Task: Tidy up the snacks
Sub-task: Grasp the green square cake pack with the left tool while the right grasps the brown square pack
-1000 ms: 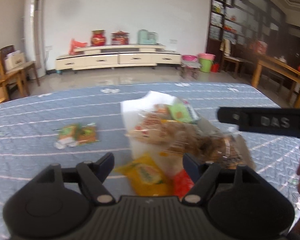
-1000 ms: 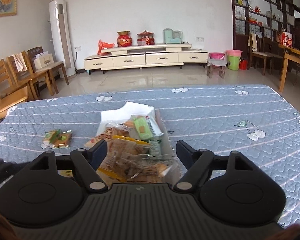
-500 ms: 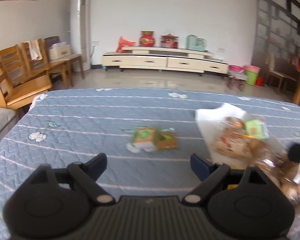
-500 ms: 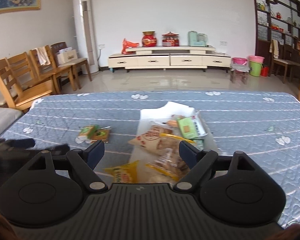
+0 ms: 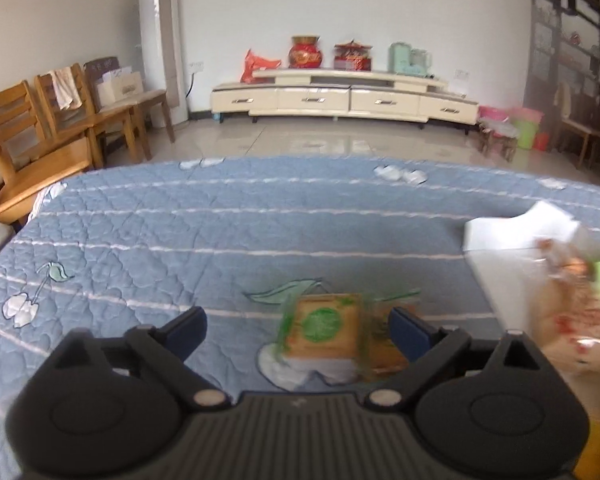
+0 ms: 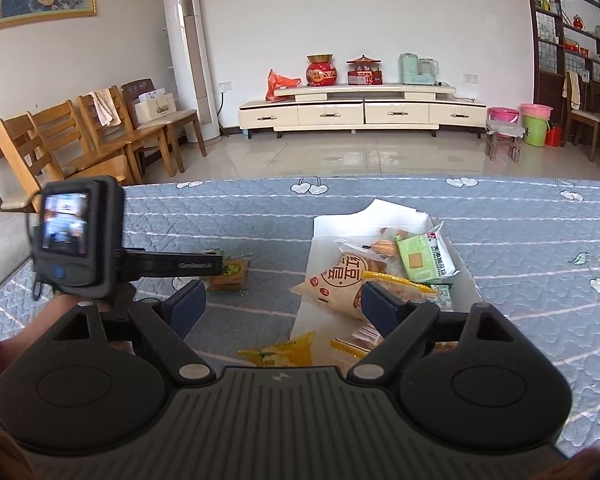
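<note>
Two small wrapped snacks (image 5: 326, 330), one green-labelled and one brown, lie on the blue quilted cover. My left gripper (image 5: 298, 330) hangs just above them, its jaws opening, the packets between the fingers near the right one and untouched. In the right wrist view the same packets (image 6: 230, 276) sit under the left gripper's finger (image 6: 180, 266). My right gripper (image 6: 284, 306) is open and empty, low over the near end of a white tray (image 6: 380, 214) piled with snacks: a beige bag (image 6: 338, 280), a green packet (image 6: 420, 258), a yellow packet (image 6: 284, 354).
The white tray (image 5: 516, 232) with its snacks shows at the right edge of the left wrist view. The blue cover (image 6: 520, 216) spans the whole table. Wooden chairs (image 6: 60, 148) stand left of it, a low cream cabinet (image 6: 360, 112) by the far wall.
My left gripper has swung left from the snack pile to the two small packets, come lower, and its jaws have widened. The right gripper has drifted a little, with the tray now right of centre.
</note>
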A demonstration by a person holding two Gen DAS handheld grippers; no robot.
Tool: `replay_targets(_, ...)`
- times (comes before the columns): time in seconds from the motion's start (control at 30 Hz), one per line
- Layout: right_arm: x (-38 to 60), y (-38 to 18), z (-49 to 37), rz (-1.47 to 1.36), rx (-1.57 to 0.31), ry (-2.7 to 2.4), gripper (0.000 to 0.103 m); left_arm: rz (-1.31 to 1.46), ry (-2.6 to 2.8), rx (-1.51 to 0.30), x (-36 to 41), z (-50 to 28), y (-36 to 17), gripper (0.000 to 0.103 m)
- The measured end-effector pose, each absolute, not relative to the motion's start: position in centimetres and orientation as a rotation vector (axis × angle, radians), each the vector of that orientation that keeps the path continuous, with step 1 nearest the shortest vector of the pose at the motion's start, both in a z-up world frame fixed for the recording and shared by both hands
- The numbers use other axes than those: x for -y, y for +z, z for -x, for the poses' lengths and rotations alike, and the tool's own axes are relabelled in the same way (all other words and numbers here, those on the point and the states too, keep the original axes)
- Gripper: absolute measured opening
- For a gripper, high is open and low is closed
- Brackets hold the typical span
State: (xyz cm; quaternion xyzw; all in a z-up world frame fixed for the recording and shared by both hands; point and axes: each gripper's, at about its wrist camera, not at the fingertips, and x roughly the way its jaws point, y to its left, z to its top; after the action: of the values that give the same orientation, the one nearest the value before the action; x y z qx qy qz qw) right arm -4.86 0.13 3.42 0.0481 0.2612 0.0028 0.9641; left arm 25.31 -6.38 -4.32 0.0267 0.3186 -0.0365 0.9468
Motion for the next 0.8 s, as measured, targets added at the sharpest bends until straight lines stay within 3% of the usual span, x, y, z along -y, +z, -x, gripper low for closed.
replay_targets(0.47,-3.3,2.0,0.5,-0.091,-0.563,0.07,0.103,-0.126,-0.079,-0.641,1.5,-26.0,-6.3,0.1)
replay_targets(0.57,-4.2,1.4,-1.3,-0.089,-0.599,0.079,0.103,-0.092,-0.123,-0.632,1.3,-25.9,-6.3,0.081)
replay_targets(0.6,-4.4,1.1,-2.1,-0.093,-0.613,0.08,0.103,-0.075,-0.137,-0.633,1.2,-25.8,-6.1,0.066)
replay_targets(0.7,-5.3,0.2,-4.4,-0.078,-0.658,0.069,0.103,-0.085,-0.128,-0.626,0.5,-25.2,-5.6,0.055)
replay_targets(0.8,-6.1,-1.1,-7.2,-0.064,-0.715,0.077,0.103,-0.055,-0.096,-0.637,-1.1,-24.6,-4.9,0.051)
